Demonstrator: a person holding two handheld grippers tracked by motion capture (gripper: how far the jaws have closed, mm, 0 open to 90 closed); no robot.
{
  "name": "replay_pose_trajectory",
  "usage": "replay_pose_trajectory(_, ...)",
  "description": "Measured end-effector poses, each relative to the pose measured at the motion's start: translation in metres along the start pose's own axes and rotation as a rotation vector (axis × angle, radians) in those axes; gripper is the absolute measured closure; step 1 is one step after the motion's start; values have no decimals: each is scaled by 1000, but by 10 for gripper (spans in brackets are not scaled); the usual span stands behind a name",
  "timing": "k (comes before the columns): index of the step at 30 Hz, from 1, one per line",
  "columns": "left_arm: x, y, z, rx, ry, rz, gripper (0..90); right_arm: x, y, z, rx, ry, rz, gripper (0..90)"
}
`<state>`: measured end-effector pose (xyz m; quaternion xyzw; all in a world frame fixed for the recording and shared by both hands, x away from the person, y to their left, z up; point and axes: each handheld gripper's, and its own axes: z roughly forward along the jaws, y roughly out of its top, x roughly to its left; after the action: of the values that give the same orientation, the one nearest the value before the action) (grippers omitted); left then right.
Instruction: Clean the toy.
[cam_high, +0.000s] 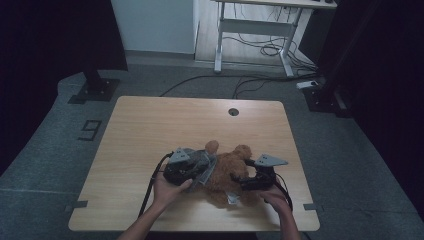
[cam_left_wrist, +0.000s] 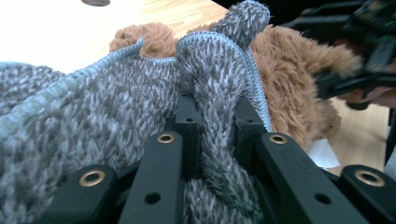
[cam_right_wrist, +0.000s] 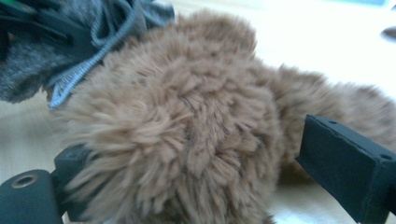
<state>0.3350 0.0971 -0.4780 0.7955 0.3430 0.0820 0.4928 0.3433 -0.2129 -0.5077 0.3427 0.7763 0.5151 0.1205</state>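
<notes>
On the wooden table (cam_high: 150, 120), near the person's edge, lies a brown plush toy (cam_high: 231, 170) with a grey knitted garment (cam_left_wrist: 93, 107) partly against it; the work in hand looks like dressing the toy, or undressing it, which cannot be told from here. The left gripper (cam_left_wrist: 214, 135) has its jaws together on a fold of the garment, near its ribbed edge, holding the cloth up against the plush, probably to keep the opening taut so the toy can pass through. The right gripper (cam_right_wrist: 196, 177) has its jaws well apart, one either side of a rounded furry part of the toy; the pads do not seem to press on it, so it reads as a loose bracket rather than a grip, perhaps about to steady the body. A white label (cam_left_wrist: 322, 154) shows beneath the toy. No container on the table. A round cable hole (cam_high: 233, 111) sits at the far edge.
</notes>
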Motion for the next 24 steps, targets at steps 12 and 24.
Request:
replay_pose_trajectory(12, -6, -11, -1, -44, 44, 24, 766, 6, -20, 12, -34, 61, -51, 477)
replay_pose_trajectory(24, -21, 53, 21, 27, -45, 4, 761, 20, -18, 18, -89, -100, -236, 528)
